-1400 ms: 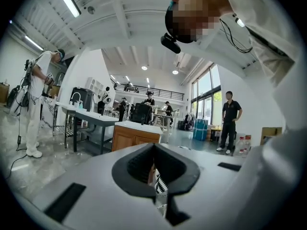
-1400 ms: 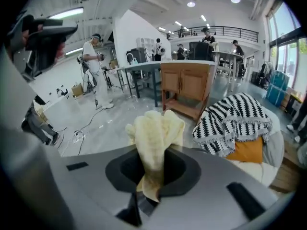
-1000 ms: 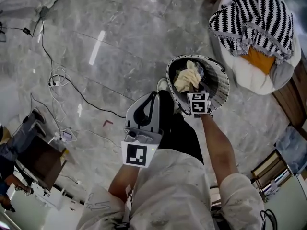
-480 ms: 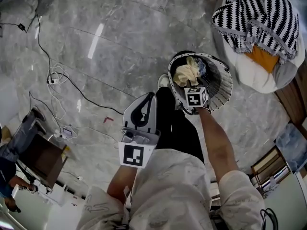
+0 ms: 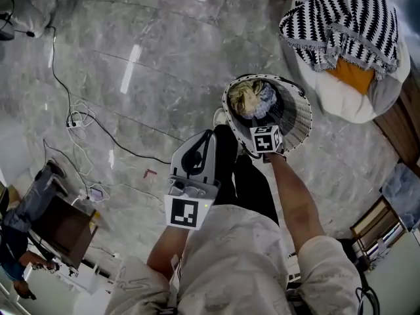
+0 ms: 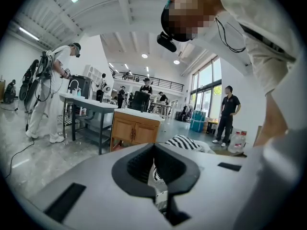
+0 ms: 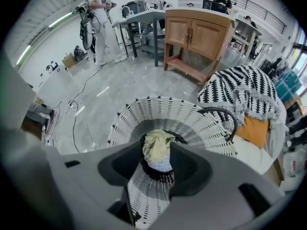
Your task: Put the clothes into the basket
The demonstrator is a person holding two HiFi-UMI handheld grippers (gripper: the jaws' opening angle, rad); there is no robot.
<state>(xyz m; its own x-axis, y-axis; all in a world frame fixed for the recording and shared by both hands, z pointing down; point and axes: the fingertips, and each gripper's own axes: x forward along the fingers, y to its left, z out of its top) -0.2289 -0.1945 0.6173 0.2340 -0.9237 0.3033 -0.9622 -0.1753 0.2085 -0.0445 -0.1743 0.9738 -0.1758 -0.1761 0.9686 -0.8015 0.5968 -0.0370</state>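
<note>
Right gripper (image 7: 158, 150) is spreading its jaws wide, with nothing clamped. The clothes (image 5: 252, 98), held over the basket (image 5: 298, 120) a second ago, now lie inside it, so this load looks delivered.

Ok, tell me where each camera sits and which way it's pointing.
Head view: on the person's head, looking steeply down at marble floor and basket; arms, left claw, right claw show.
Left gripper view: on the left claw, looking nearly level at a wooden cabinet; the person's bent torso shows.
Right gripper view: on the right claw, looking down at clothes in the basket; its jaws are opening, gripping nothing.
Shared: head and right gripper views both show basket and zigzag blanket.
</note>
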